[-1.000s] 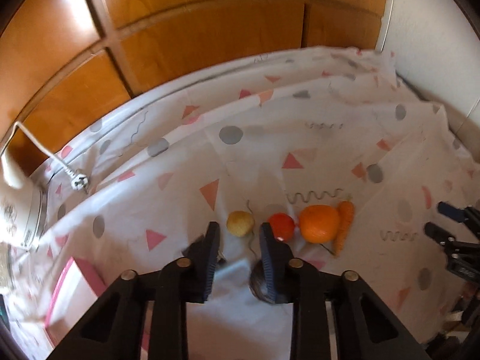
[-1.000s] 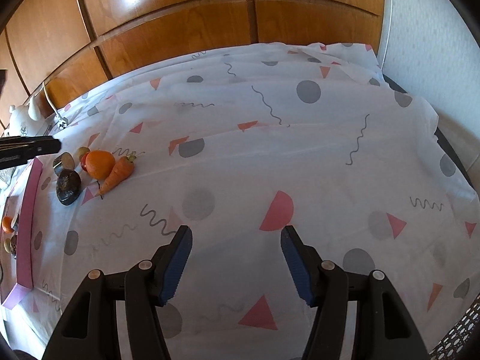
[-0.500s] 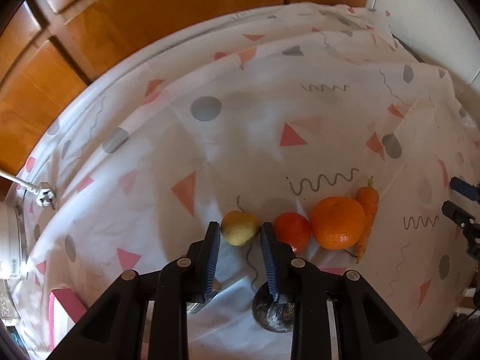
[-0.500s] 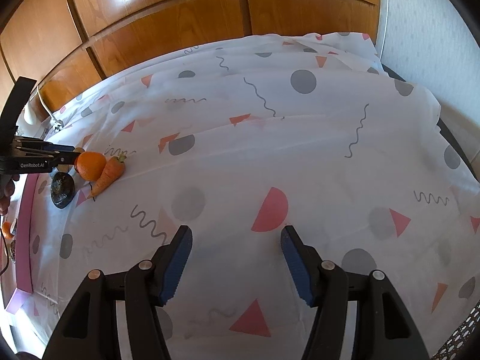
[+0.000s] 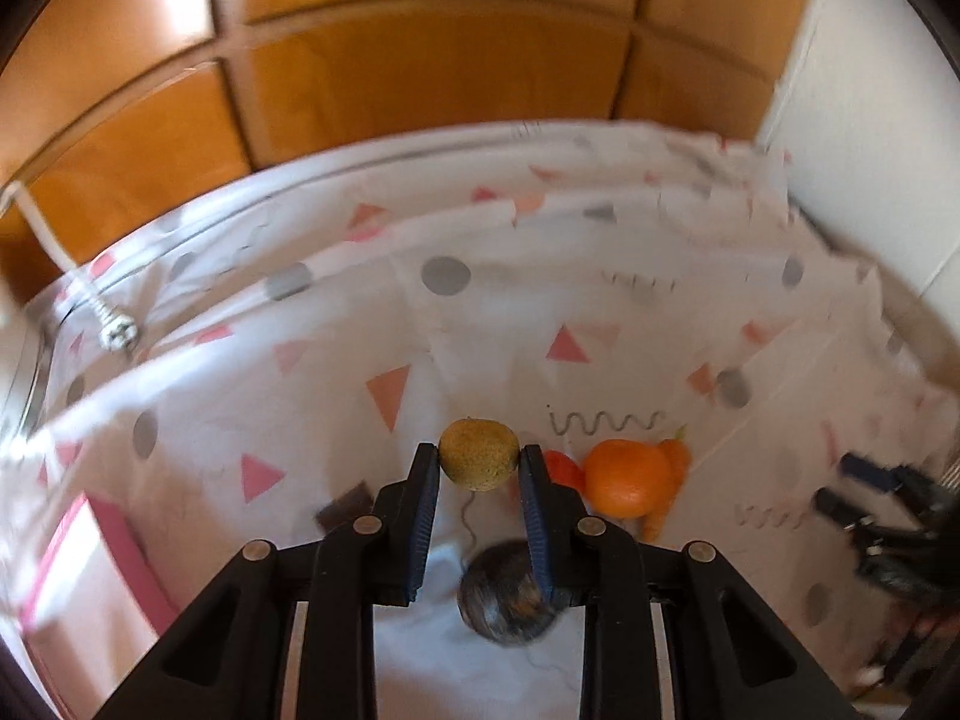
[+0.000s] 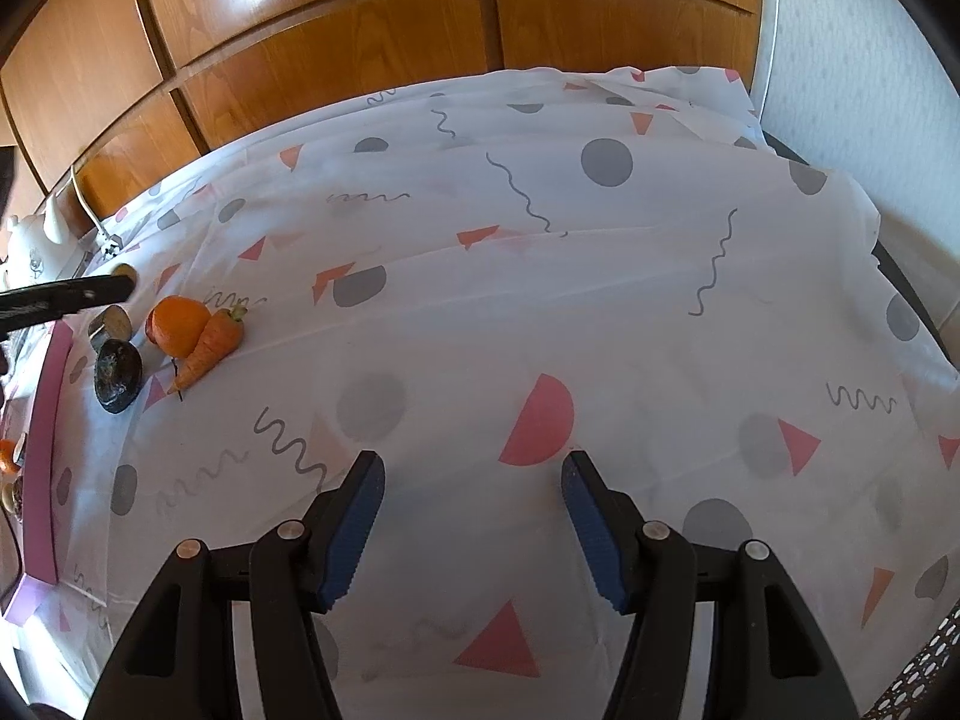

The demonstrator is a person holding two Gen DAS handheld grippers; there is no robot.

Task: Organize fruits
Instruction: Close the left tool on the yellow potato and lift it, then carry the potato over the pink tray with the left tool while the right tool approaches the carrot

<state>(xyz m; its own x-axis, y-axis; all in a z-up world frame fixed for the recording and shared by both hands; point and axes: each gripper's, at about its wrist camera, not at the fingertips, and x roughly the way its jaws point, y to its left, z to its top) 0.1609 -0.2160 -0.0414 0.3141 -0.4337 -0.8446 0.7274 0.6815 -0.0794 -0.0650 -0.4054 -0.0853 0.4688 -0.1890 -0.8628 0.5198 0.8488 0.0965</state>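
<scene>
1. Your left tool (image 5: 479,467) is closed on a small yellow-brown fruit (image 5: 479,461); its pads press both sides of it. Only the left wrist view shows this grip. In the right wrist view that tool (image 6: 123,284) is a dark bar at the surface's left edge, with just a sliver of the fruit (image 6: 124,269) showing.
2. Your right tool (image 6: 473,483) stands half open with nothing between its pads, over the patterned cloth (image 6: 540,300) near the surface's near edge.
3. The left wrist view shows a small red fruit (image 5: 563,468) tucked beside the orange (image 5: 627,477); the right wrist view barely shows it.
4. The right wrist view gives the group clearly near the left edge: the orange (image 6: 178,325) touching the carrot (image 6: 210,348), a dark avocado (image 6: 117,374) just beside them, and a small round metal object (image 6: 111,322) beyond the avocado.
5. A pink tray (image 6: 47,450) lies along the left edge. It holds something orange (image 6: 7,456) and other small items you cannot identify here.
</scene>
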